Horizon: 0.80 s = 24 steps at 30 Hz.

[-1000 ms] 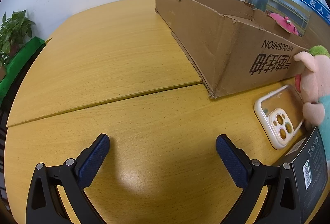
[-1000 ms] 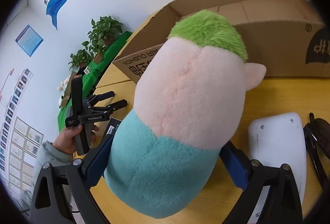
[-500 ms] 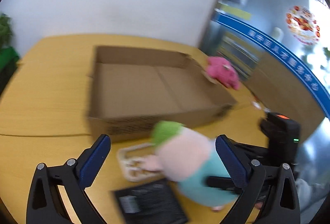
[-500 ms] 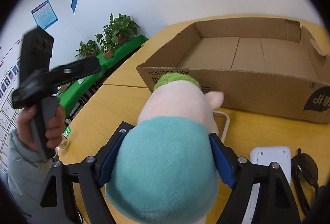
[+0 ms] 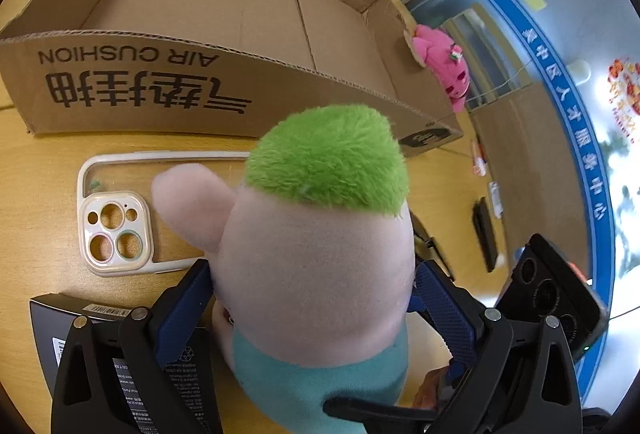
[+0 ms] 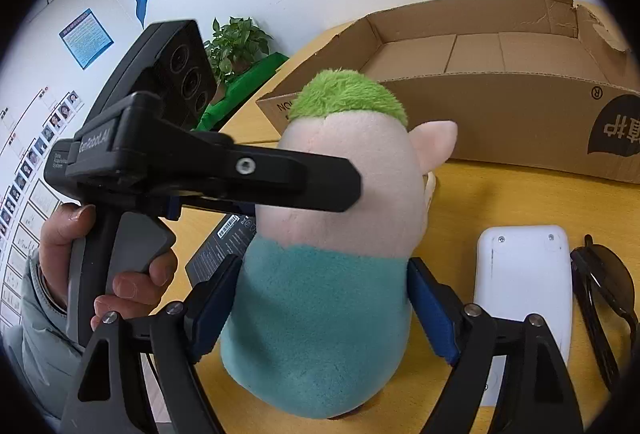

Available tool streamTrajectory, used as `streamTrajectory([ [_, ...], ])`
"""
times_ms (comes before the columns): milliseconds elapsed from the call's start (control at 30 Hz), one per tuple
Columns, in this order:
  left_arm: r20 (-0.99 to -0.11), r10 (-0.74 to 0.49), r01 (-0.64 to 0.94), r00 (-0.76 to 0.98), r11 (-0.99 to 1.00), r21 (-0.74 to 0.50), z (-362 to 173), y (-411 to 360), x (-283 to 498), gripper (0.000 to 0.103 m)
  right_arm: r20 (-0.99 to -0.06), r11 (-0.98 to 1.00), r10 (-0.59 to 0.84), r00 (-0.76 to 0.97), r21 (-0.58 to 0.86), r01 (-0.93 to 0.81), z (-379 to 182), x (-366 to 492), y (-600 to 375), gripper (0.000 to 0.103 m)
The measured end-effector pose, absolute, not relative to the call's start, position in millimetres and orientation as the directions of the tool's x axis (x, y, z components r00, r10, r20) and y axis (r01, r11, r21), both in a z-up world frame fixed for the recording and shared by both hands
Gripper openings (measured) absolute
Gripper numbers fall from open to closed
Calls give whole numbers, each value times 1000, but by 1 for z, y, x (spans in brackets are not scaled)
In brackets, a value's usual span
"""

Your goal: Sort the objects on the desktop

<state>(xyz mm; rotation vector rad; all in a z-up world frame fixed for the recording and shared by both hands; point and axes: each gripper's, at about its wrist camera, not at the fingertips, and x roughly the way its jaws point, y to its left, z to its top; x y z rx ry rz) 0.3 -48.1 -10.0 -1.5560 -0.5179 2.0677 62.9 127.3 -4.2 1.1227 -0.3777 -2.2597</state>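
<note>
Your right gripper (image 6: 324, 310) has the plush toy (image 6: 332, 234) between its blue pads at the teal body, jaws wide and opening. Your left gripper (image 5: 312, 306) brackets the same toy's pink head, pads at its sides; firm grip I cannot tell. The toy fills frame centre, upright on the wooden table (image 6: 520, 194), below the cardboard box (image 6: 500, 106). Phone case (image 5: 116, 226) lies at left.

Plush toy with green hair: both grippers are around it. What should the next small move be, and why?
Probably close the fingers of the left gripper on the head of the plush toy. They flank it without visibly squeezing, while the right gripper, its jaws opening, has the teal body between its fingers. The toy seems to be passing to the left, with the cardboard box just behind.
</note>
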Motion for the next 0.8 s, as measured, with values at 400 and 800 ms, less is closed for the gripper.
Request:
streamTrajectory([
  [400,-765,596,-164,-245,-803,-573,-20,-42,12,92,-657,-770,-637,-403,532,351,-9,74,140,92],
  [800,-693,639,-217,-334,-767,-603,11,-46,26,81,-662,-771,-630,-407,471,429,-12,93,123,85],
])
